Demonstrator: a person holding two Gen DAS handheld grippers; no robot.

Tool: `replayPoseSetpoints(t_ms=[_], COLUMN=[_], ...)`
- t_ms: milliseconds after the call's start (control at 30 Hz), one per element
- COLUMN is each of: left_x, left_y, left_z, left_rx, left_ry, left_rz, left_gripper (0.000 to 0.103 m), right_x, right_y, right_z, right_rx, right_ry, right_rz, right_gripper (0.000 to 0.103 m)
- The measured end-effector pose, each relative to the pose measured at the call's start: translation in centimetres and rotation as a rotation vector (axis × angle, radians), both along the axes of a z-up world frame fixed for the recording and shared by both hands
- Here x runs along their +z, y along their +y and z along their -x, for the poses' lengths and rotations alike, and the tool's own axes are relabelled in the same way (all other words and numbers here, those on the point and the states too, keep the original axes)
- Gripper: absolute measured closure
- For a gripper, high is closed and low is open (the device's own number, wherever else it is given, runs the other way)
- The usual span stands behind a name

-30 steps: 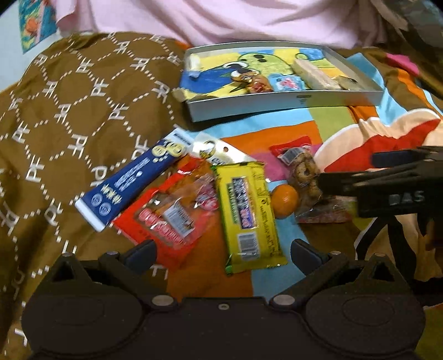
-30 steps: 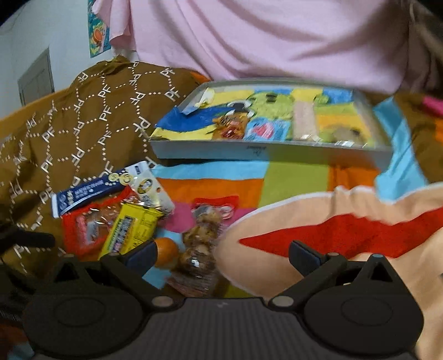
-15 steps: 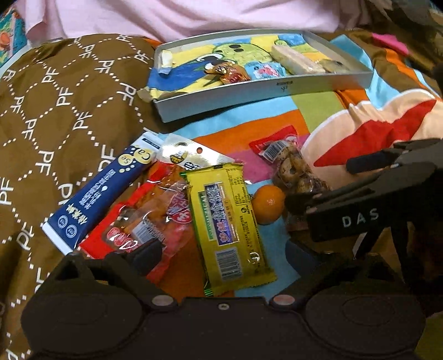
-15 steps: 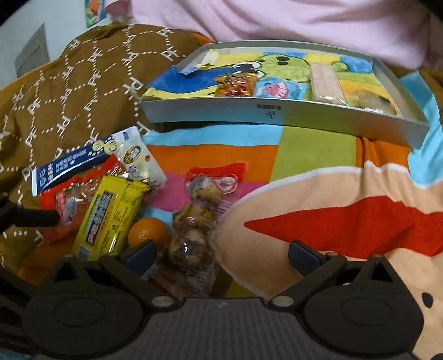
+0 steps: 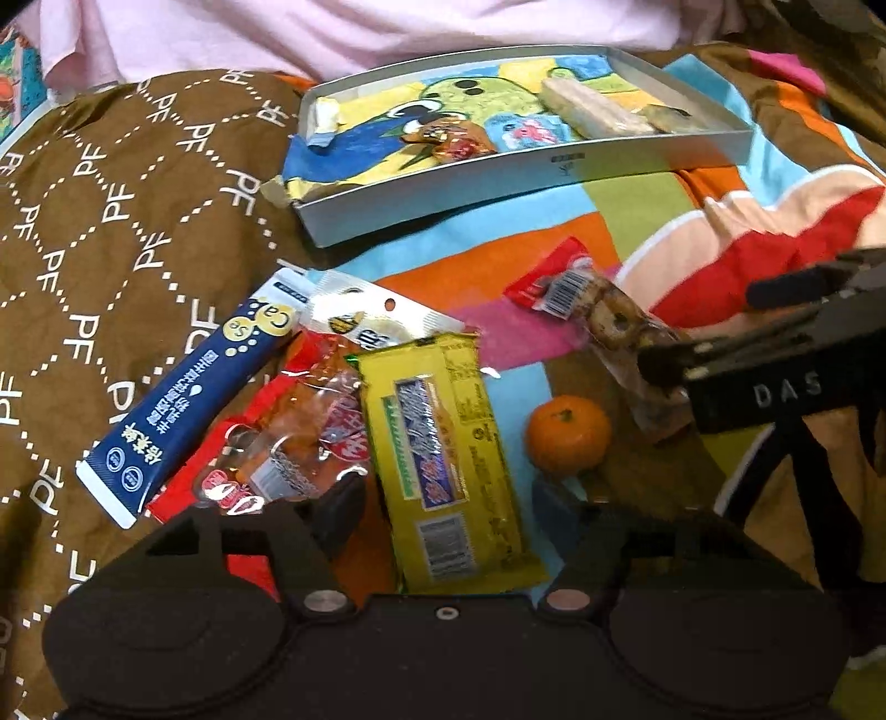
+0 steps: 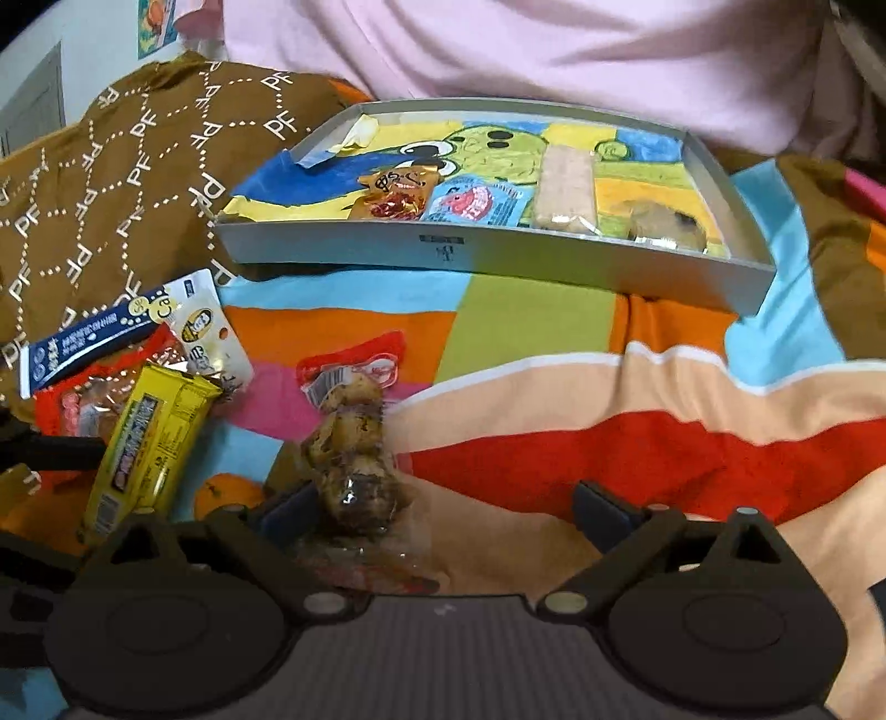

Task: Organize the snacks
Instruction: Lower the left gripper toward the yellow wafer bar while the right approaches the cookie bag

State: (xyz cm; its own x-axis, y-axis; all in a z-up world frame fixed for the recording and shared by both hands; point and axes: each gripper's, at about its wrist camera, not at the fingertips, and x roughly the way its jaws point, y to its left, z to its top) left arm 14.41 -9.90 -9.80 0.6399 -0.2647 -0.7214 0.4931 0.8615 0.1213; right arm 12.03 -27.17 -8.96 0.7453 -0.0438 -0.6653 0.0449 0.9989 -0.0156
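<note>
A grey tray [image 5: 498, 183] [image 6: 487, 255] with several snacks in it stands at the back of the bed. In front lie a yellow bar [image 5: 443, 448] [image 6: 149, 443], a blue tube [image 5: 194, 399], a red packet [image 5: 277, 454], a white pouch [image 5: 365, 327], an orange [image 5: 567, 440] and a clear bag of brown pastries [image 5: 614, 332] [image 6: 349, 443]. My left gripper [image 5: 443, 504] is open, its fingers either side of the yellow bar's near end. My right gripper [image 6: 443, 509] is open, low over the near end of the pastry bag, which lies just inside the left finger [image 6: 288, 509].
The bed has a brown patterned blanket [image 5: 111, 221] on the left and a colourful cover [image 6: 609, 415] on the right. A person in a pink shirt [image 6: 526, 50] sits behind the tray. The right gripper's body [image 5: 775, 365] reaches in from the right in the left wrist view.
Both grippers have moved down and forward toward the snack pile. The yellow bar now lies between the left fingers and the pastry bag between the right fingers.
</note>
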Motion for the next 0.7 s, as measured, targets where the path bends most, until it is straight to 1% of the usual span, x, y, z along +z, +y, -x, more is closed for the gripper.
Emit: replayPoseSetpoints(t_ms=[33,100,167,300,500,567,633,700], left_x=[0.0,0.0,-0.1,-0.4,-0.3,-0.3,-0.3,-0.3], left_y=[0.1,0.1,-0.1,-0.6,-1.0,-0.9,-0.8,-0.7], left_z=[-0.2,-0.6,-0.9,-1.2,-1.4,-1.4,-1.4,-1.3], left_rx=[0.008,0.014,0.022,0.021,0.014,0.017,0.023,0.027], left_ry=[0.005,0.015,-0.001,-0.039,-0.057,-0.059,-0.060,-0.061], left_rz=[0.000,0.000,-0.027,-0.087,-0.116,-0.112,-0.103,-0.097], left_gripper=[0.041,0.041,0.042,0.042,0.044,0.045,0.047,0.048], right_x=[-0.1,-0.2,-0.3,-0.8,-2.4,-2.7,-2.7,-2.6], right_y=[0.1,0.5,1.1,2.8,5.0,5.6,6.0,5.9], right_z=[-0.2,-0.3,-0.2,0.1,0.1,0.4,0.5,0.5], right_rx=[0.009,0.027,0.046,0.089,0.158,0.174,0.181,0.185], right_ry=[0.001,0.001,-0.004,-0.034,-0.026,-0.046,-0.050,-0.045], right_rz=[-0.003,0.008,0.043,0.175,0.312,0.362,0.383,0.365], right_gripper=[0.004,0.004,0.004,0.002,0.002,0.002,0.002,0.008])
